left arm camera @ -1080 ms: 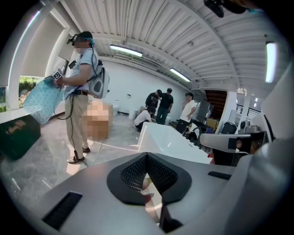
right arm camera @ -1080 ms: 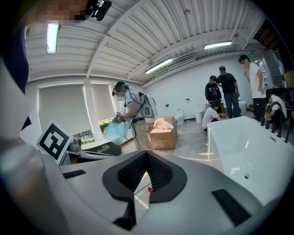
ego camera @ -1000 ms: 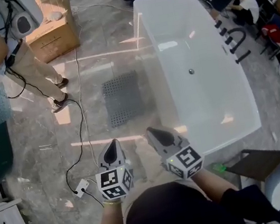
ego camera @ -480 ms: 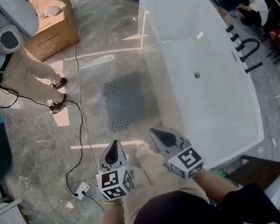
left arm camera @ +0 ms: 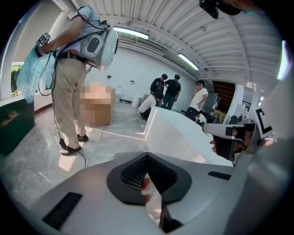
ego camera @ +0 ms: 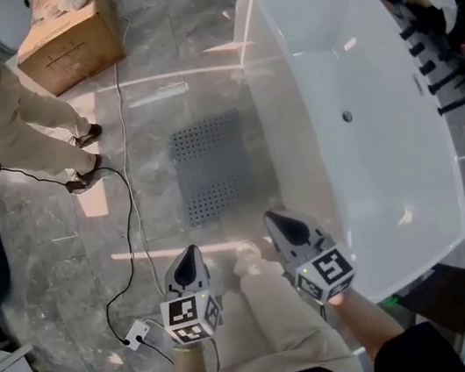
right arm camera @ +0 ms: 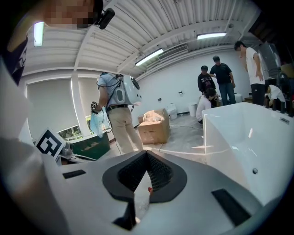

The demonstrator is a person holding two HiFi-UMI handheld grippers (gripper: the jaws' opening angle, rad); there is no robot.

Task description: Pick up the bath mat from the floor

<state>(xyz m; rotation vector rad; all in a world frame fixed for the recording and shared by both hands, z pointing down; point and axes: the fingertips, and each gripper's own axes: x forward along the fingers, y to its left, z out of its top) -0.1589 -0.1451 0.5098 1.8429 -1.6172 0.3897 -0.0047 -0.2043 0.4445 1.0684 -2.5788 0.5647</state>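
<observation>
Left gripper (ego camera: 190, 252) and right gripper (ego camera: 277, 217) are both pressed together, empty. Bath mat (ego camera: 212, 168) lies flat at twelve o'clock, bathtub (ego camera: 304, 186) just beside at three, cable (ego camera: 133, 209) at nine, a person's legs (ego camera: 22, 129) at ten.

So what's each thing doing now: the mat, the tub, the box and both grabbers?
Grey holed rubber bath mat: lying flat on the floor, untouched.
White bathtub: upright, empty.
Brown cardboard box: top open, something white inside.
Left gripper: shut, empty.
Right gripper: shut, empty.
</observation>
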